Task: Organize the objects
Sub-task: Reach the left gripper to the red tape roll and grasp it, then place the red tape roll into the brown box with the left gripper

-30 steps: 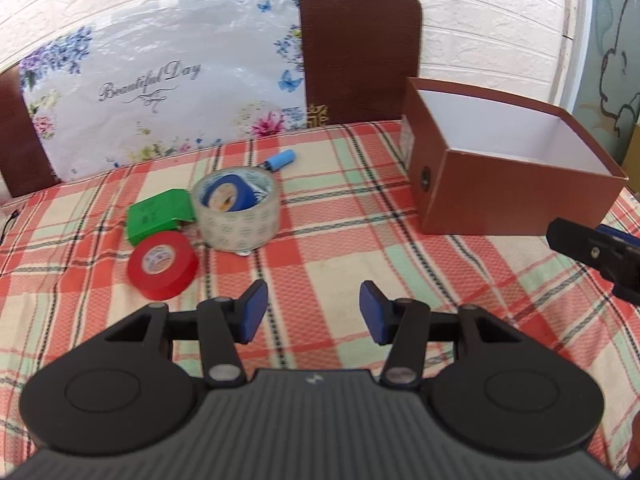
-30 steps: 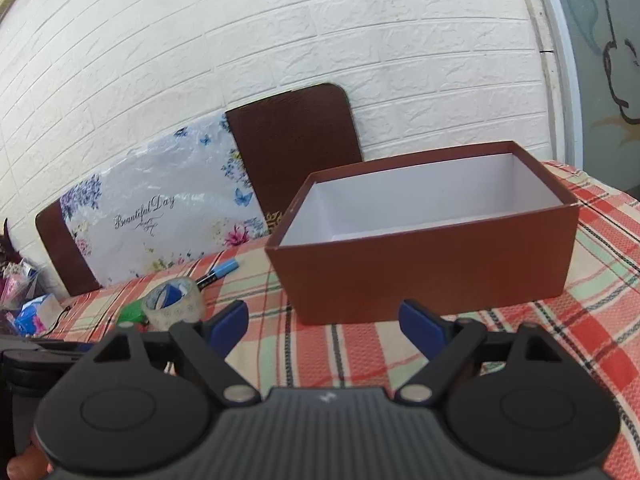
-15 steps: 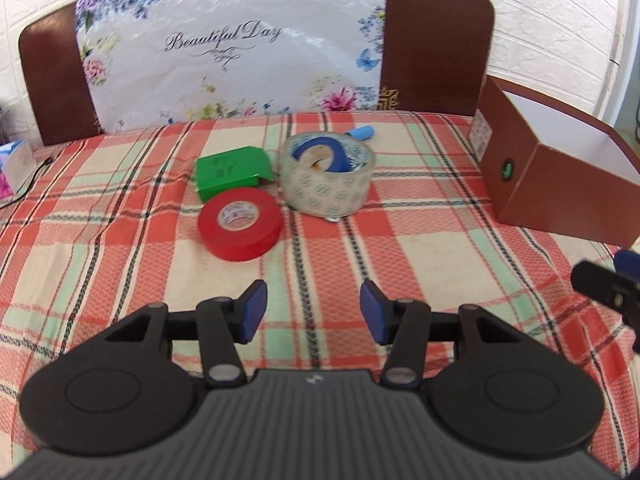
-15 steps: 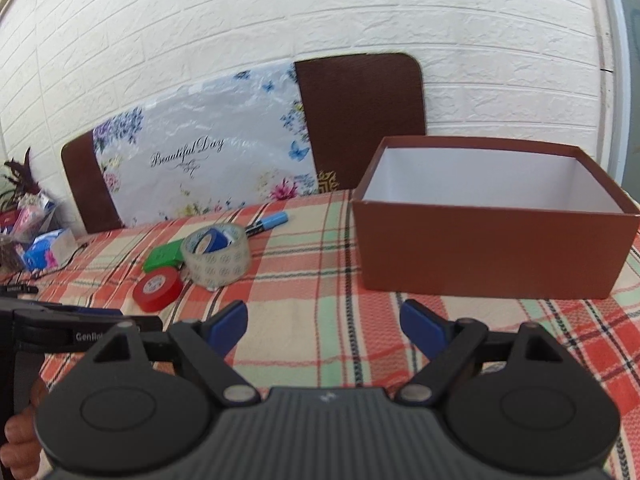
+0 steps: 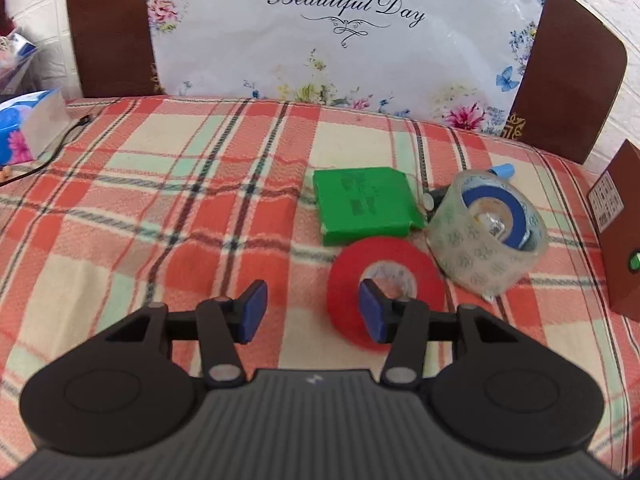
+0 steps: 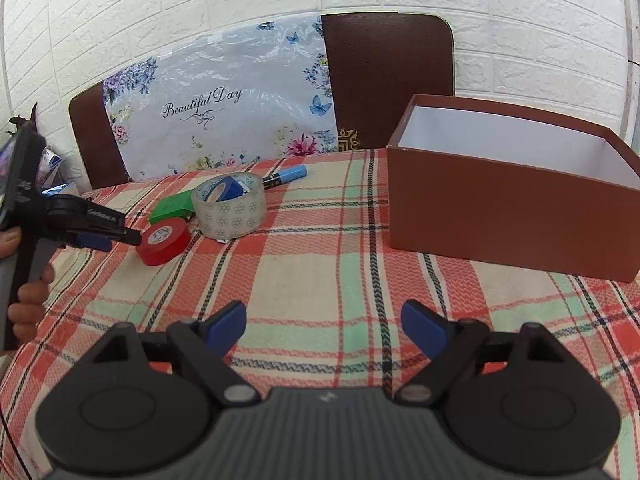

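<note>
Red tape roll (image 5: 384, 276) lies flat on the checked surface (image 5: 160, 208), and I have my left tool (image 5: 314, 312) right at it: in the left wrist view its right blue pad sits in front of the roll's near left part, over the core hole, while the left pad stands off over bare cloth, so the roll is to the right of the gap and not between the pads. That left tool is released, jaws partly apart and gripping nothing. From the right wrist view I see the same tool (image 6: 120, 236) coming in from the left, its tip just beside the red roll (image 6: 164, 240), with a person's hand (image 6: 24, 296) on its handle. Just beyond the red roll lies a flat green box (image 5: 366, 204), and to the right of both stands a big clear tape roll (image 5: 486, 236) with a blue roll (image 5: 494, 212) inside it; a blue marker (image 6: 286, 174) lies behind that. My right tool (image 6: 324, 326) is also released, jaws wide over bare cloth, well apart from the tapes. The brown box (image 6: 508, 208) stands open on the far right, white inside.
</note>
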